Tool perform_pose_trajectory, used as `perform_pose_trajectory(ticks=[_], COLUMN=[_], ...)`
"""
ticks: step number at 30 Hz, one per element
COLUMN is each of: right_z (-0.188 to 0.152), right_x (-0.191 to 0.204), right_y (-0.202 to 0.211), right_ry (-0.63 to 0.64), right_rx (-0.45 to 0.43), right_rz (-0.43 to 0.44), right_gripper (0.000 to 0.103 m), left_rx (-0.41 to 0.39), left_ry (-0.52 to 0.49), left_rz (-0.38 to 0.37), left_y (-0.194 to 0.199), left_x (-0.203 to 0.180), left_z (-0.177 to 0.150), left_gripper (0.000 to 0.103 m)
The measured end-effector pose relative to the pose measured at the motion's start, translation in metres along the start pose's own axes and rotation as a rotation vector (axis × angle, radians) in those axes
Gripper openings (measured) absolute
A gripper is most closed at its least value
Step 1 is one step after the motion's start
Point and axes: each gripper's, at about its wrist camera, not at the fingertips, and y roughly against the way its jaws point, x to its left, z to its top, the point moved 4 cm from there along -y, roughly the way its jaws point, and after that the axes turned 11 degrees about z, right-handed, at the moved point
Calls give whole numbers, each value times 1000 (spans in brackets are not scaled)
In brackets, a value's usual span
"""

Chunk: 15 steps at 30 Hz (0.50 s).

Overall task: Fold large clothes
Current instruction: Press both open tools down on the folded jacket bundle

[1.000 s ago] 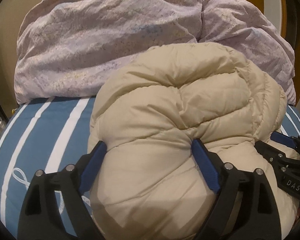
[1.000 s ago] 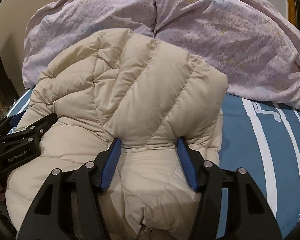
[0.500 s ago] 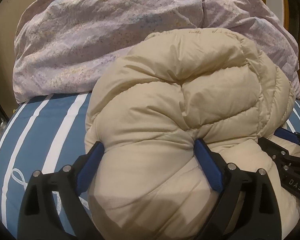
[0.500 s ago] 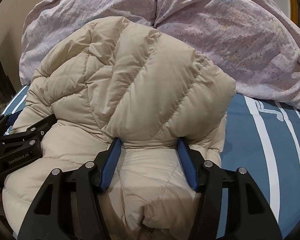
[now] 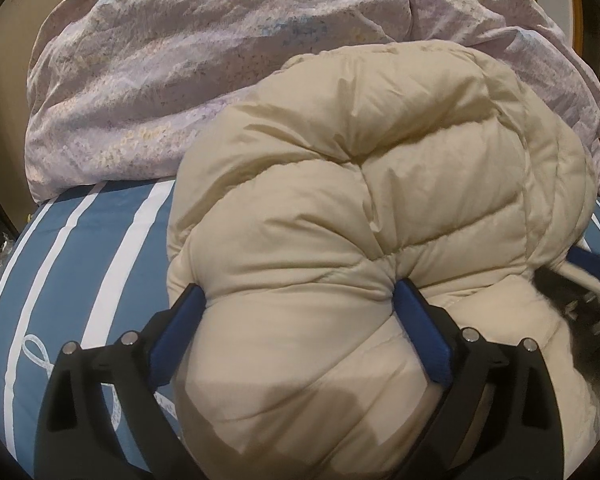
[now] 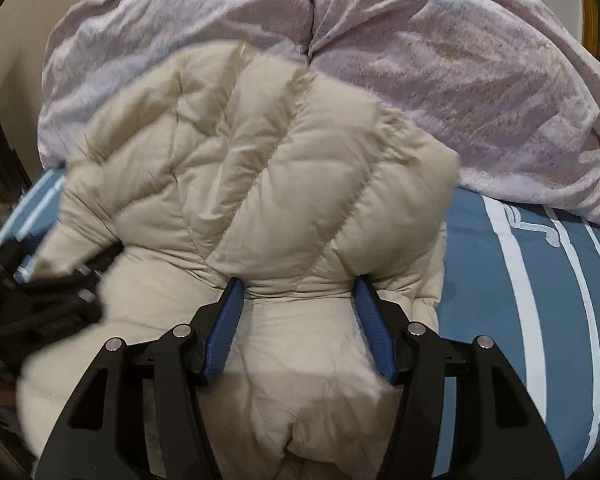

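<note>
Since a second ago the cream puffer jacket (image 5: 360,220) has bulged higher in the left wrist view, its top fold now covering more of the lilac duvet (image 5: 160,80) behind it, and the other tool at the right edge has gone from sharp to smeared. Nearest the lens in that view, the left gripper (image 5: 300,300) fills the bottom of the frame with its black arms spread wide; its jaws are opening, yet a thick roll of the jacket sits between them and the blue pads (image 5: 420,336) dent the padding on both sides. Just right of it, at the lower right edge, the right gripper (image 5: 580,280) shows only as a dark blur against the jacket. In the right wrist view the right gripper (image 6: 300,292) sits at bottom centre, its jaws set narrower and pinched on a fold of the jacket (image 6: 280,180), the fabric puckering between the blue pads (image 6: 224,332). At the left edge of that frame the left gripper (image 6: 48,304) is a black smear, probably in contact with the jacket's side, though the blur hides where. Beyond the tools the jacket lies bunched in quilted ridges across the middle of both frames, resting on the blue bedsheet (image 5: 80,260) with white stripes, which shows at lower left in the left view and at right (image 6: 520,300) in the right view. Farthest back, across the top of both frames, lies the crumpled lilac duvet (image 6: 460,80).
</note>
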Motion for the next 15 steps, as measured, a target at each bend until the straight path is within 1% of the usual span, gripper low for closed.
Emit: perform_pose_trajectory(ticks=[2, 4, 7, 10, 11, 13, 15], right_z=[10, 22, 42, 50, 47, 35, 26], right_x=[-4, -9, -19, -27, -32, -40, -42], right_y=[14, 23, 26, 13, 3, -18, -26], right_ry=[-61, -94, -121, -151, -158, -168, -157], right_rx=[-38, -75, -123, -121, -104, -72, -86], right_rz=[61, 77, 33, -14, -42, -59, -78], right_gripper=[59, 59, 59, 59, 60, 60, 61], left_rx=[0, -1, -1, -4, -5, -11, -19], left_ry=[1, 1, 7, 12, 14, 18, 16], left_rz=[-1, -1, -7, -12, -17, -31, -39], left_y=[-1, -1, -1, -1, 0, 1, 2], left_x=[0, 1, 2, 3, 4, 4, 3], left_z=[0, 0, 0, 0, 0, 0, 0], left_gripper=[96, 96, 96, 96, 96, 96, 97])
